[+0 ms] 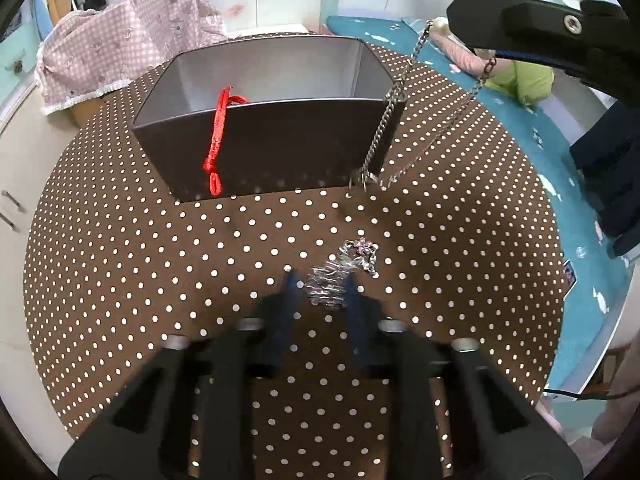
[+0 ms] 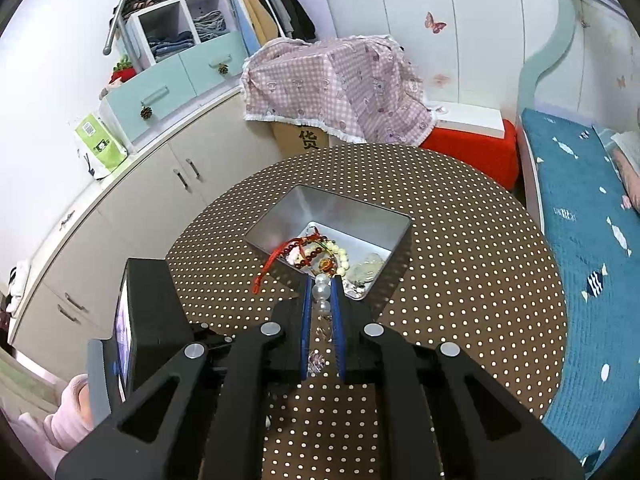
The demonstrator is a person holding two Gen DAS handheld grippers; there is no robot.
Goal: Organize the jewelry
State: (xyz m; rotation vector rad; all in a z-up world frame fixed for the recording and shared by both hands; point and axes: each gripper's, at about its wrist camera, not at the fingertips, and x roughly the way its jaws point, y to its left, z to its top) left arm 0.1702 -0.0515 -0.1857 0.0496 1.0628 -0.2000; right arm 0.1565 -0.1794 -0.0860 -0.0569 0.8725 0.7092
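Note:
An open metal tin (image 1: 260, 148) stands on the round dotted table (image 1: 160, 240), a red cord (image 1: 218, 140) draped over its front wall. My left gripper (image 1: 320, 286) points down at a small silver piece with a pink flower (image 1: 340, 272) lying on the cloth. Its blurred blue pads sit close on either side, and contact is unclear. My right gripper (image 2: 322, 280) is shut on a pearl and chain necklace (image 2: 322, 294). From the left wrist, the right gripper (image 1: 472, 32) hangs high at the right, the necklace's chain (image 1: 384, 136) trailing to the cloth by the tin's corner. The tin (image 2: 400, 226) holds bead bracelets (image 2: 320, 256).
A bed with a blue cover (image 2: 580, 220) runs along the table's right side. Behind the table stand a carton under pink checked cloth (image 2: 332, 84) and a red stool (image 2: 472, 148). White cabinets (image 2: 140, 200) line the left. A pink sleeve (image 2: 68, 412) shows at lower left.

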